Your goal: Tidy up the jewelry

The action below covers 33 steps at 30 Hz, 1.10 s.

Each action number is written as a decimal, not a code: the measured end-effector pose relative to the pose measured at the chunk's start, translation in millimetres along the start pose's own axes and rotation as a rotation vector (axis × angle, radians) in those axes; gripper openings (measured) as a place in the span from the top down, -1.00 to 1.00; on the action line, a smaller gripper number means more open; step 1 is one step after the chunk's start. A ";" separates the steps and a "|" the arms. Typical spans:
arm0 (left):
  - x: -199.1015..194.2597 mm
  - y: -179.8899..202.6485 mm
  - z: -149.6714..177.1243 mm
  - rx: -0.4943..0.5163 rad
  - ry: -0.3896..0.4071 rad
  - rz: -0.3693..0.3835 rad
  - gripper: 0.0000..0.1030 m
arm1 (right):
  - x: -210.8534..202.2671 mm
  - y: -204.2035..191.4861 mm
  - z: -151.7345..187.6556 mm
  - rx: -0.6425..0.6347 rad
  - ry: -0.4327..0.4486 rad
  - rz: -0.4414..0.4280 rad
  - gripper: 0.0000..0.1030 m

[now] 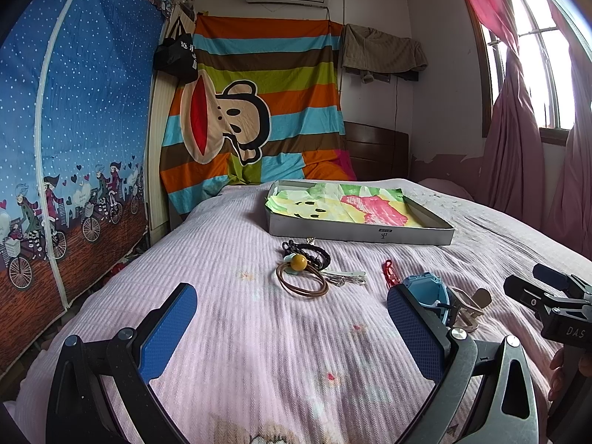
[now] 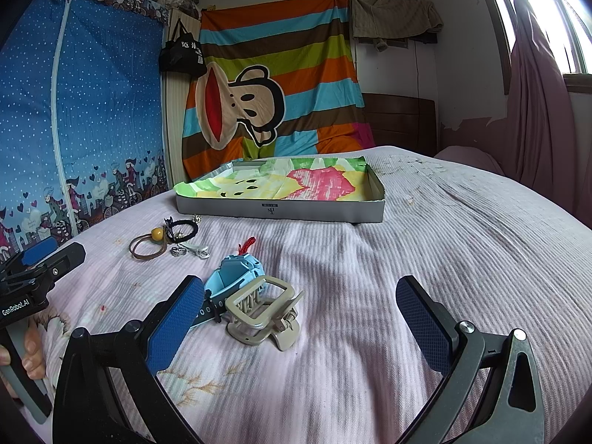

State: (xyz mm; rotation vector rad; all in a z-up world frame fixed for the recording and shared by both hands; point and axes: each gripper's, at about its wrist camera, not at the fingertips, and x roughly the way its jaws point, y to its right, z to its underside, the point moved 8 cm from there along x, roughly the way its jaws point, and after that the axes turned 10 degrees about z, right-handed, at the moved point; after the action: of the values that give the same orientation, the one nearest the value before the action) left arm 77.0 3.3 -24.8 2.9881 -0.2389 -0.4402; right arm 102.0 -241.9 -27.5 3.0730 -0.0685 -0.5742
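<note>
A shallow grey cardboard tray (image 2: 281,211), lined with crumpled pastel paper, sits toward the far end of the pink bedspread (image 2: 425,259). Nearer lie a brown hair tie with a yellow bead (image 1: 301,277), a black braided band (image 1: 307,251), a white clip (image 1: 347,275), a red cord charm (image 1: 389,273), a light-blue watch (image 2: 236,277) and, touching it, a beige claw clip (image 2: 261,312).

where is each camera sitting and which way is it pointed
Left wrist: rides the left gripper low over the bed, facing the brown hair tie and the box; its own open fingers show, plus the right gripper at the right edge.
Right wrist: rides the right gripper, facing the beige claw clip and blue watch; its open fingers show, plus the left gripper and a hand.
Shared: box, hair tie, watch, clip, bed.
</note>
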 end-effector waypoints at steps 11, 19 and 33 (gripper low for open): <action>6.4 9.8 -1.7 -0.017 -0.022 0.045 -1.00 | 1.5 -1.5 0.3 0.003 -0.005 0.000 -0.98; 16.4 24.8 2.2 0.002 -0.061 0.101 -1.00 | 8.4 3.9 -0.8 0.011 -0.039 -0.012 -0.98; 33.9 54.8 10.2 -0.011 -0.151 0.282 -0.64 | 22.7 -1.7 8.2 0.016 -0.103 -0.059 -0.63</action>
State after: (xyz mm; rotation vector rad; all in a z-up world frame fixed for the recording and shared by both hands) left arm 98.5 -57.1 -36.6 2.8494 -0.6583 -0.6288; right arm 120.3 -241.3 -43.3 3.0680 0.0162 -0.7375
